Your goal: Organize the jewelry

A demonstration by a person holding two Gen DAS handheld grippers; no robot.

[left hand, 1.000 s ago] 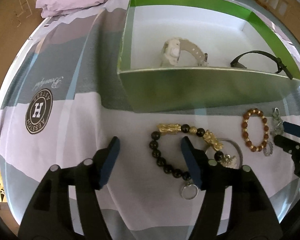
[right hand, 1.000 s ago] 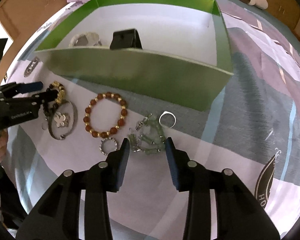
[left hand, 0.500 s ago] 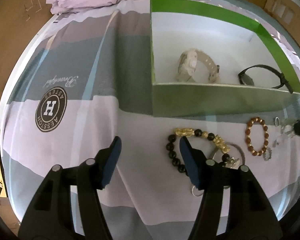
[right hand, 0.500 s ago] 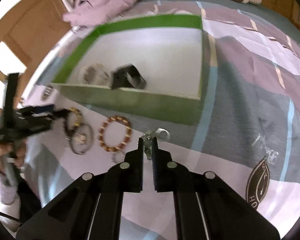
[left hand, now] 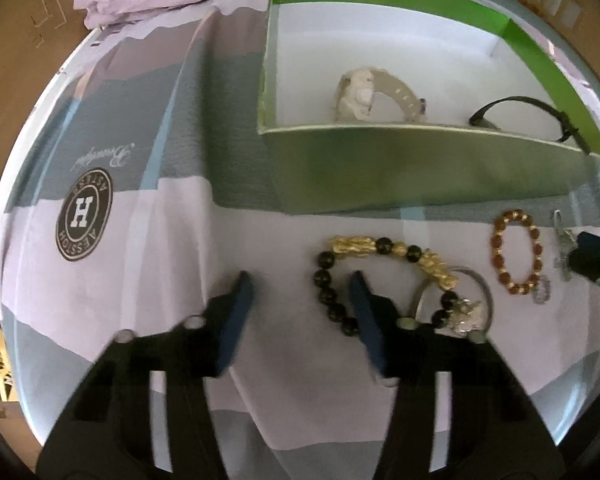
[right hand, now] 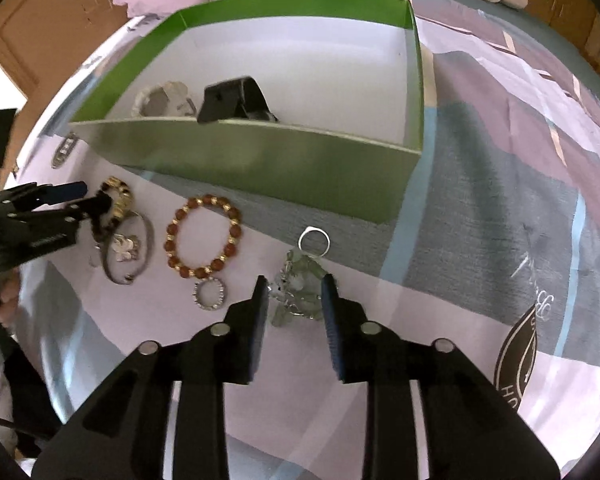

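Two grippers over a patchwork bedspread (left hand: 172, 220), both with fingers spread and holding nothing.

Left gripper (left hand: 302, 278): wide apart, low over the cloth. Its right finger (left hand: 364, 312) lies across the loop of a black-and-gold bead bracelet (left hand: 384, 248); whether it touches the beads, cannot tell. Just right of that finger, a silver bangle with a charm (left hand: 466, 312). Further right, a brown bead bracelet (left hand: 516, 252), well clear of the fingers. Left finger over bare cloth.

Right gripper (right hand: 294, 294): moderately apart, straddling a pale green bead cluster (right hand: 300, 280), which sits between the fingertips. Contact with either pad not clear. Just ahead of the cluster, a plain silver ring (right hand: 314, 240). Ahead and left of the left finger, a small sparkly ring (right hand: 209, 294), with the brown bead bracelet touching or nearly touching it beyond.

Green box (left hand: 400, 172), white inside, stands ahead of both grippers, beyond the loose jewelry. Inside it: a cream watch (left hand: 370, 94) and a black watch (left hand: 540, 114), apart from each other.

A hand (right hand: 2, 292) grips the left gripper's handle at the far left of the right wrist view.
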